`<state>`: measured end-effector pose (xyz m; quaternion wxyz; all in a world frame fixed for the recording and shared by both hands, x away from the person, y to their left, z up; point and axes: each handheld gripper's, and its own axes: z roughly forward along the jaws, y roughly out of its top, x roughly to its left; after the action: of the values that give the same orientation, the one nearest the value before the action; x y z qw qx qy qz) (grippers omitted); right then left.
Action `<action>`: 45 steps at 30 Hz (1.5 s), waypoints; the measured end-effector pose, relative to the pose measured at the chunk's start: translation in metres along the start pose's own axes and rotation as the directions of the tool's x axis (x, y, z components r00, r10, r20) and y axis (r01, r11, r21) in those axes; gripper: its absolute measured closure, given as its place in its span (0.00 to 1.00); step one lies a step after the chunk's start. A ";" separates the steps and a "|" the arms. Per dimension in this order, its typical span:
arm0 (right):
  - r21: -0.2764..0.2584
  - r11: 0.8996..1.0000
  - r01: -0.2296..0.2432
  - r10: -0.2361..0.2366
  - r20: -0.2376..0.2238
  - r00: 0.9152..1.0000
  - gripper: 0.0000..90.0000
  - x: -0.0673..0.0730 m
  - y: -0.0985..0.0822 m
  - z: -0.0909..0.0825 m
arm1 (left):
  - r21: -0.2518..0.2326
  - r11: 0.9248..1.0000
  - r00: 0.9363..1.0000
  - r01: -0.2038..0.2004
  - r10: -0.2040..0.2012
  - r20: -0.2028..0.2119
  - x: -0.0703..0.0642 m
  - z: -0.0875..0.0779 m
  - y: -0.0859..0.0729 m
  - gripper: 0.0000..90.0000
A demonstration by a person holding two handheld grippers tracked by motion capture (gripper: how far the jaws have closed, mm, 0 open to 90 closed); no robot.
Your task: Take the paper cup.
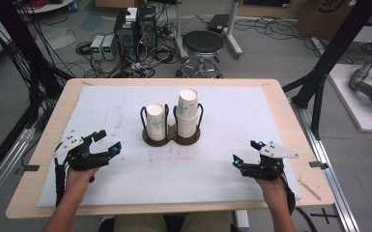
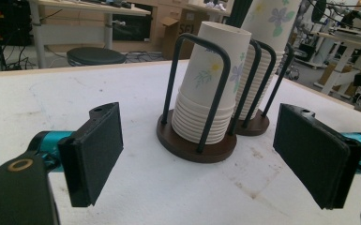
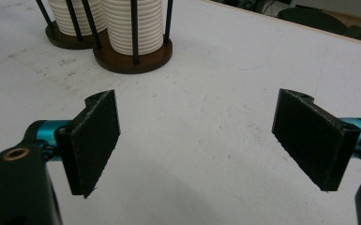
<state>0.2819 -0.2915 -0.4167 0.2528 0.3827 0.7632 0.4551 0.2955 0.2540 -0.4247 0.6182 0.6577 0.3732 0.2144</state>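
A brown two-ring cup holder (image 1: 170, 140) with black wire loops stands mid-table on the white mat (image 1: 125, 106). Its left ring holds a shorter stack of flowered paper cups (image 1: 156, 122); its right ring holds a taller stack (image 1: 187, 117). My left gripper (image 1: 107, 141) rests at the front left, open and empty, its jaws facing the holder (image 2: 194, 145) and the short stack (image 2: 211, 89). My right gripper (image 1: 246, 152) sits at the front right, open and empty, with the holder (image 3: 131, 56) ahead to its left.
The mat covers a wooden table (image 1: 290, 125) whose bare edges show all round. Beyond the far edge stand a black stool (image 1: 202, 43), computer boxes (image 1: 135, 29) and floor cables. Black frame posts (image 1: 328, 63) rise at the right.
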 end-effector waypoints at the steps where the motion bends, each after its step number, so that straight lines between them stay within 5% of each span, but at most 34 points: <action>1: -0.005 1.000 0.000 0.000 0.003 1.000 0.18 0.000 0.001 -0.001 | 0.000 1.000 1.000 0.000 0.000 0.000 0.000 0.000 0.000 0.18; 9: -0.017 1.000 0.011 -0.011 0.005 1.000 0.17 0.007 0.007 -0.007 | 0.004 1.000 0.999 -0.025 0.025 0.021 -0.009 -0.006 0.007 0.18; 24: 0.041 0.999 0.020 -0.018 -0.046 0.999 0.17 0.009 0.009 0.003 | -0.013 0.998 0.992 -0.066 0.067 0.105 -0.017 0.026 0.066 0.18; 31: 0.044 0.999 0.028 -0.025 -0.075 0.997 0.17 0.013 0.011 0.004 | 0.036 0.995 0.983 -0.098 0.091 0.159 -0.022 0.053 0.088 0.17; 37: 0.047 0.999 0.027 -0.023 -0.083 0.996 0.18 0.013 0.009 0.004 | 0.093 0.984 0.972 -0.150 0.130 0.193 -0.025 0.079 0.102 0.18; 45: 0.040 0.999 0.027 -0.024 -0.082 0.996 0.18 0.012 0.008 0.001 | 0.164 0.975 0.974 -0.152 0.119 0.194 -0.022 0.109 0.107 0.18</action>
<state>0.2784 -0.2787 -0.4103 0.2192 0.3593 0.7870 0.4511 0.3872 0.1707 -0.3327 0.5726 0.7511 0.2865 0.1610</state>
